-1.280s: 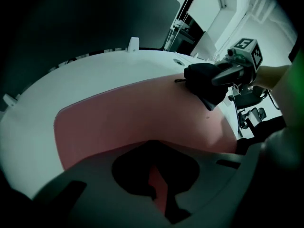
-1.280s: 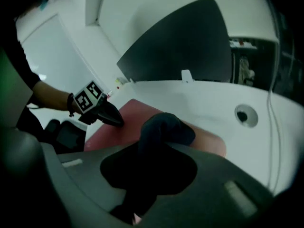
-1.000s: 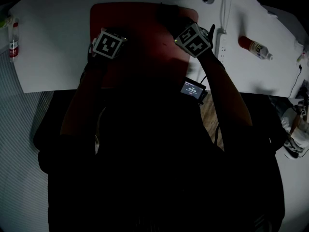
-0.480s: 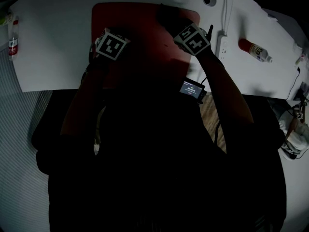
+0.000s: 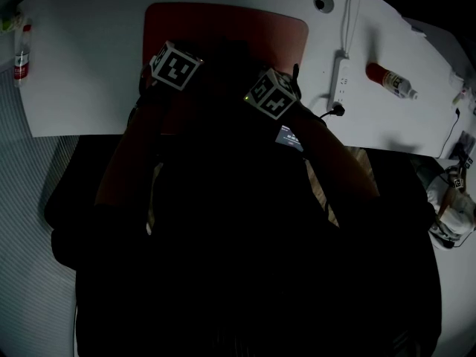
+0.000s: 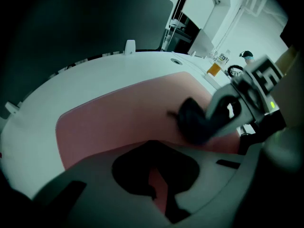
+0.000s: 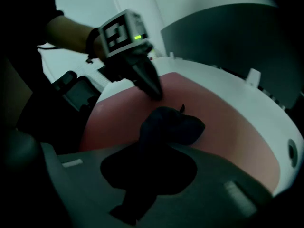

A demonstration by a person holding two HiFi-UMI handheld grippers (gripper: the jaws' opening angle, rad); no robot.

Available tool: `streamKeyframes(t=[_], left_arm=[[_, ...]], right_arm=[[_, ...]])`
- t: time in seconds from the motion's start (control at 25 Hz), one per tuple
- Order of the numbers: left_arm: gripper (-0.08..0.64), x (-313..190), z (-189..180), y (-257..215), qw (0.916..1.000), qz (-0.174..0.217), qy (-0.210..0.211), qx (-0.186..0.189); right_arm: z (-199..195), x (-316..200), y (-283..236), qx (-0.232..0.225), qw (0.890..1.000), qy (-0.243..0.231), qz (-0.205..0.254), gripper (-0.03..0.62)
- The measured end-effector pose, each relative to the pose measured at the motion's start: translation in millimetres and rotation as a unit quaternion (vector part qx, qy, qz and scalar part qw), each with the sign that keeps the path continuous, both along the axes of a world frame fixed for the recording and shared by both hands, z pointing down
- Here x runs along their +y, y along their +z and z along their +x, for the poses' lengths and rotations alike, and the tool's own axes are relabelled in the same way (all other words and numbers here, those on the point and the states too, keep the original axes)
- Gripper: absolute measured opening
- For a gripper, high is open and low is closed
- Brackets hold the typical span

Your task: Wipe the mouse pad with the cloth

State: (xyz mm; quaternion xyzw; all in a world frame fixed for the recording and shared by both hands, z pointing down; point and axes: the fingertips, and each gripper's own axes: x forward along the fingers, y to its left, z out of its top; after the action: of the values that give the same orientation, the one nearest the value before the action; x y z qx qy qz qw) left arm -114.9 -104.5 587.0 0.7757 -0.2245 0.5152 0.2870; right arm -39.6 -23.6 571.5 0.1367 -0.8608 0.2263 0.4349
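Red-pink, rectangular, round-cornered soft mouse pad [image 5: 223,24] flat on white table top [image 5: 89,43], long side toward the person

Right gripper [image 6: 211,122]: jaws closed tight on dark crumpled cloth [image 7: 173,127]. Held end pinched between the jaws, loose end bunched in a lump just ahead of them, resting on the pad surface toward its right half. No gap visible between jaws and cloth

Left gripper [image 7: 153,90]: jaws drawn together to a thin slit, only pad colour showing through it, nothing gripped. Tips down on the pad in its left half, apparently touching it; close beside the cloth lump but not in contact with it, as read from the right gripper view

Against 0.5 s ago, head view:
- right gripper shifted from the pad's far right corner back toward the person and leftward, now over the pad's middle-right; that corner now uncovered
- cloth carried along with it
- left gripper in practically the same spot at the pad's left side, same pose
- pad itself unmoved on the table
- small dark screen device [image 5: 290,134] at the table's near edge now partly covered by the right forearm, fully visible before

Also on table: long white power strip [image 5: 340,76] right of the pad, well apart from both grippers
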Motion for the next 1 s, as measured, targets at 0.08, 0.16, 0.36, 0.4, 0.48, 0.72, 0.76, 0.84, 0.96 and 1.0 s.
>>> streamKeyframes(t=[0.08,0.16,0.36,0.4,0.48,0.72,0.76,0.84,0.96,1.0], left_arm=[[0.008,-1,0,0,1.0000,0.001,-0.002,0.002],[0.008,-2,-1,-1,0.9999,0.007,-0.010,0.001],[0.008,-1,0,-1,0.9996,0.019,-0.021,0.005],[0.008,-1,-1,-1,0.9996,0.016,-0.022,0.006],[0.008,1,-3,-1,0.9996,0.011,-0.024,0.010],[0.008,0,-1,0,0.9998,0.012,-0.014,0.013],[0.008,0,-2,0,0.9997,0.011,-0.014,0.014],[0.008,-1,-2,0,0.9997,0.010,-0.016,0.015],[0.008,-1,-2,0,0.9997,0.007,-0.017,0.015],[0.008,-1,-2,0,0.9997,0.007,-0.017,0.015]], right_arm=[[-18,23,2,-0.009,0.999,-0.045,0.005,0.063],[-23,30,2,-0.015,0.998,-0.063,0.014,0.063],[9,8,6,0.030,0.983,-0.137,0.117,0.066],[24,-8,8,0.047,0.980,-0.134,0.139,0.066],[59,-49,10,0.077,0.980,-0.096,0.157,0.066],[122,-128,6,0.123,0.985,0.033,0.117,0.066],[121,-129,5,0.126,0.985,0.045,0.113,0.064],[121,-128,4,0.124,0.982,0.091,0.107,0.060],[111,-117,2,0.087,0.982,0.143,0.088,0.057],[102,-108,2,0.074,0.985,0.136,0.079,0.057]])
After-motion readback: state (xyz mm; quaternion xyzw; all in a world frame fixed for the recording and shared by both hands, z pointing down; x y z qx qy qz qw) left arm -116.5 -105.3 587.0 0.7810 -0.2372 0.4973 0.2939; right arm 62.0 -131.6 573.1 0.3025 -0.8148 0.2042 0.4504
